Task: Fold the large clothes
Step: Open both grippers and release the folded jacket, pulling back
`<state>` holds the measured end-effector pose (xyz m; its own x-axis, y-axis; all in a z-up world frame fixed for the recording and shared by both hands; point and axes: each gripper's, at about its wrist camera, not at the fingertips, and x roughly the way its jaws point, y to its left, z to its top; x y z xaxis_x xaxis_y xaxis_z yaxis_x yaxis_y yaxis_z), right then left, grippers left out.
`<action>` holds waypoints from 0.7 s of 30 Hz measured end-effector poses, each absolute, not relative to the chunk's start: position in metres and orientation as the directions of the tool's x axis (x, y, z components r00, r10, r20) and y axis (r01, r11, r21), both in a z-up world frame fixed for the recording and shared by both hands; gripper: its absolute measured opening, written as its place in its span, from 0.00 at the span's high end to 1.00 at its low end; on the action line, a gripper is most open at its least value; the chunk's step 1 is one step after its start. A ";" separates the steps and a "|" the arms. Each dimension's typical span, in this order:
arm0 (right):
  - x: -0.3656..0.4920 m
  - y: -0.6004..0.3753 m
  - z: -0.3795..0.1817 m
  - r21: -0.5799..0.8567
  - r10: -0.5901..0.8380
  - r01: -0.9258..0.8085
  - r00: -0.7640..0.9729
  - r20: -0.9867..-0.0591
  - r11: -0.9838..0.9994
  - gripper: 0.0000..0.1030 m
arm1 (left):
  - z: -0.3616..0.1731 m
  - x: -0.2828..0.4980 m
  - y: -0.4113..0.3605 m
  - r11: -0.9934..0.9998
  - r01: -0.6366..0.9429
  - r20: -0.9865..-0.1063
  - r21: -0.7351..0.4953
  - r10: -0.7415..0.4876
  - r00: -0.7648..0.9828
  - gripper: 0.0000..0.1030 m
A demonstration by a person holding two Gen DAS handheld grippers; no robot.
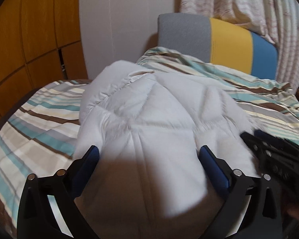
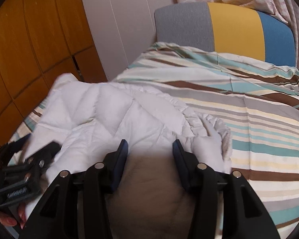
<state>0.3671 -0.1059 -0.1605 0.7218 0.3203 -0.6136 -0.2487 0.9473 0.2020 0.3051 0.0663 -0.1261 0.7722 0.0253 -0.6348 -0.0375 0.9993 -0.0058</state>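
A puffy white quilted jacket (image 1: pixel 149 119) lies bunched on a striped bedspread (image 1: pixel 39 123), bulging between the spread fingers of the left gripper (image 1: pixel 149 155) and right gripper (image 2: pixel 150 149); a grey-yellow-blue headboard (image 2: pixel 225 27), wooden wardrobe (image 2: pixel 29 39) behind

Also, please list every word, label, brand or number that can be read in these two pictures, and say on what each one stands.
None can be read.
White padded jacket: no label or print visible.
Striped bedcover: stripes only, no text.
Left gripper and right gripper: no markings visible.
Headboard: plain colour blocks.
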 end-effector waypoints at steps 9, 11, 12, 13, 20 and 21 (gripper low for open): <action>0.303 -0.126 -0.166 0.194 0.220 -0.124 0.750 -0.624 0.973 0.47 | -0.146 0.252 0.042 0.997 -0.002 -0.624 0.083 0.053 0.779 0.03; 0.301 -0.124 -0.171 0.173 0.200 -0.116 0.753 -0.627 0.978 0.47 | -0.151 0.254 0.037 0.994 -0.013 -0.627 0.112 0.080 0.775 0.03; 0.301 -0.120 -0.170 0.148 0.185 -0.117 0.751 -0.634 0.982 0.45 | -0.150 0.255 0.036 0.992 -0.014 -0.633 0.128 0.092 0.768 0.03; 0.301 -0.119 -0.167 0.138 0.181 -0.119 0.744 -0.643 0.983 0.45 | -0.148 0.254 0.035 0.991 -0.013 -0.645 0.131 0.095 0.759 0.03; 0.253 -0.131 -0.139 0.222 0.245 -0.129 0.729 -0.640 0.966 0.18 | -0.126 0.208 0.053 0.995 -0.098 -0.688 -0.008 0.065 0.722 0.03; 0.242 -0.129 -0.136 0.217 0.253 -0.145 0.720 -0.646 0.965 0.12 | -0.125 0.199 0.054 0.993 -0.116 -0.689 -0.016 0.073 0.721 0.03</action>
<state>0.2424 -0.1294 -0.1363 0.7198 0.2532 -0.6464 -0.1448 0.9654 0.2170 0.1992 0.0539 -0.1246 0.7210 0.0734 -0.6890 -0.1160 0.9931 -0.0156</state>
